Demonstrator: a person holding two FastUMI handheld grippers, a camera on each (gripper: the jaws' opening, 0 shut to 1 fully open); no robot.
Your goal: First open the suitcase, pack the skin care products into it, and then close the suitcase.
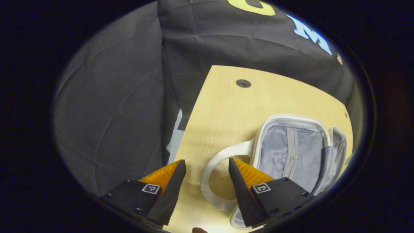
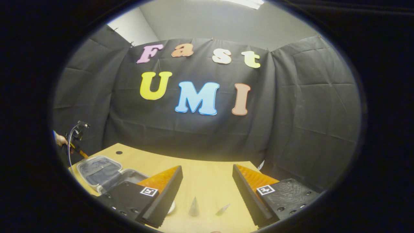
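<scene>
A: Left gripper [image 1: 207, 168], status?
B: Fingers spread wide, nothing between them. It hangs over the near left part of the wooden counter [image 1: 226, 106], above the white handle loop [image 1: 210, 176] of the suitcase [image 1: 291, 149].
A: Suitcase itself?
B: Lying open on the counter, grey lining up, a zipped seam down the middle, white rim. The second half folds off at its far edge. Nothing visible packed inside.
A: Right gripper [image 2: 207, 179]?
B: Also wide apart, empty, held above the counter, aimed at the back wall.
A: Skin care products?
B: Two small pale pointed items [image 2: 194, 207] on the counter just past its fingers; too blurred to name. From here the suitcase sits far left, with the other gripper and a hand [image 2: 59, 139] above it.
</scene>
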